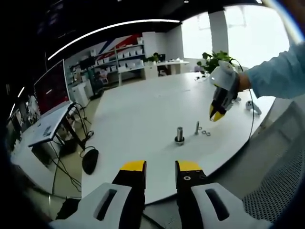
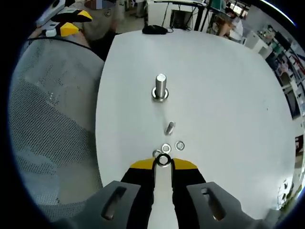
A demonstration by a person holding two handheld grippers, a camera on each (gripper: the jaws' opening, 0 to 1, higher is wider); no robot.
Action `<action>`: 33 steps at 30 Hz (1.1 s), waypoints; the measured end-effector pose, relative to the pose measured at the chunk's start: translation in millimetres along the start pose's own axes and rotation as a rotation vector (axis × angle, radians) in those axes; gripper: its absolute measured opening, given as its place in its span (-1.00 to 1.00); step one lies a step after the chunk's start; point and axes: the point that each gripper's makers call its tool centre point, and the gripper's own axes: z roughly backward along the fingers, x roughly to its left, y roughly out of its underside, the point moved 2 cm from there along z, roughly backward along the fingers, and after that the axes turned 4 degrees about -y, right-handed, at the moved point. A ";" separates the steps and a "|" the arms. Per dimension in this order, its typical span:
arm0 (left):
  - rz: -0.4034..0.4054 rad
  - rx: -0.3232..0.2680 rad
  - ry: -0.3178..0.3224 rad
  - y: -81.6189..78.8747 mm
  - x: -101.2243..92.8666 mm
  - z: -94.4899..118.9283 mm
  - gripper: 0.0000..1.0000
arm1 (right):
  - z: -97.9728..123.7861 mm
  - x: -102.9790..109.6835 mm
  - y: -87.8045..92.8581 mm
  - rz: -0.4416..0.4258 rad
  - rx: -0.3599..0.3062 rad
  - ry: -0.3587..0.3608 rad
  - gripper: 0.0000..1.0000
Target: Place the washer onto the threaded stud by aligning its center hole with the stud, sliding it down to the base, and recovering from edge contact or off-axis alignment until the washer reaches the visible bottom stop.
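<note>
While the right gripper rises from the bottom centre of the right gripper view, a washer is seen pinched between the yellow tips of its jaws, which are closed on it. Just above the tips, a few loose washers lie on the white desk, and a small bolt stands a little higher in the frame. At the upper centre, the threaded stud stands upright on its base, apart from the held washer. A mesh chair back is seen along the left side.

In the left gripper view, the left gripper is seen at the bottom centre with its jaws parted and nothing between them. The stud is found at mid-frame, the bolt just to its right. The right gripper is seen at the upper right, held by a hand in a light blue sleeve.
</note>
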 end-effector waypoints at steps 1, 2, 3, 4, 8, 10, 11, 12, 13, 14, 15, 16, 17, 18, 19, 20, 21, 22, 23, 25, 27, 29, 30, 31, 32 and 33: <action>0.001 -0.001 0.000 0.0 0.0 0.2 -0.56 | -0.3 -1.4 -3.1 0.005 -0.002 0.002 -0.73; 0.002 -0.004 0.000 -0.1 0.0 0.6 -0.56 | -0.9 -2.9 -6.9 0.010 -0.005 0.003 -0.73; 0.004 -0.006 0.000 -0.1 0.2 0.9 -0.56 | -1.4 -4.1 -9.4 0.012 -0.007 0.003 -0.73; 0.009 -0.007 0.000 0.2 0.2 1.4 -0.56 | -2.1 -5.2 -12.8 0.013 -0.010 0.004 -0.73; 0.016 -0.008 0.001 0.4 0.5 1.7 -0.56 | -4.7 -6.2 -21.8 0.025 -0.016 0.010 -0.73; 0.014 -0.007 0.001 0.3 0.2 1.4 -0.56 | -6.1 -7.3 -24.6 0.029 -0.016 0.013 -0.73; 0.013 -0.005 0.002 0.4 0.1 1.4 -0.56 | -7.3 -8.1 -26.5 0.034 -0.014 0.015 -0.73; 0.014 -0.005 0.001 0.5 0.6 1.2 -0.56 | -8.0 -8.5 -27.4 0.039 -0.010 0.018 -0.73; 0.015 -0.005 0.001 0.6 0.8 1.1 -0.56 | -8.8 -9.2 -28.5 0.046 -0.006 0.023 -0.73; 0.015 -0.004 0.001 0.8 0.7 1.2 -0.56 | -9.2 -9.6 -29.3 0.050 -0.004 0.025 -0.73; 0.014 -0.002 0.001 1.1 0.4 1.3 -0.56 | -10.2 -10.6 -29.8 0.055 -0.001 0.024 -0.73; 0.013 -0.001 0.002 1.3 0.3 1.4 -0.56 | -10.4 -10.8 -29.9 0.055 0.000 0.023 -0.73; 0.012 0.001 0.002 1.6 0.2 1.4 -0.56 | -11.0 -11.6 -30.2 0.058 0.002 0.023 -0.73; 0.012 0.003 0.002 1.9 0.2 1.3 -0.56 | -11.5 -11.8 -30.4 0.059 0.005 0.023 -0.74; 0.012 0.006 0.003 2.3 0.2 1.1 -0.56 | -11.8 -12.1 -30.6 0.059 0.005 0.022 -0.74; 0.011 0.007 0.004 2.5 0.2 1.1 -0.56 | -12.2 -12.1 -30.9 0.059 0.005 0.020 -0.74; 0.011 0.008 0.004 2.5 0.2 1.0 -0.56 | -12.7 -11.6 -31.2 0.060 0.006 0.018 -0.74; 0.010 0.009 0.005 2.6 0.1 0.9 -0.56 | -13.5 -11.8 -31.2 0.063 0.009 0.016 -0.74; 0.010 0.009 0.006 2.5 0.0 0.9 -0.56 | -13.9 -11.3 -31.3 0.064 0.013 0.016 -0.74; 0.011 0.008 0.007 2.4 -0.1 0.9 -0.56 | -15.1 -12.6 -31.1 0.065 0.019 0.016 -0.74; 0.011 0.008 0.008 2.2 0.0 0.6 -0.56 | -15.8 -13.5 -31.0 0.063 0.022 0.016 -0.74; 0.011 0.006 0.008 1.9 0.1 0.5 -0.56 | -15.5 -13.5 -31.4 0.062 0.021 0.016 -0.74; 0.012 0.004 0.008 1.7 0.0 0.4 -0.56 | -15.4 -13.0 -32.0 0.057 0.016 0.014 -0.74; 0.012 0.004 0.009 1.6 0.0 0.3 -0.56 | -15.5 -13.4 -32.0 0.057 0.015 0.013 -0.74; 0.013 0.005 0.009 1.8 0.0 0.4 -0.56 | -15.7 -13.6 -31.8 0.057 0.015 0.013 -0.74; 0.013 0.005 0.008 1.9 0.0 0.5 -0.56 | -16.7 -14.2 -31.3 0.060 0.020 0.012 -0.74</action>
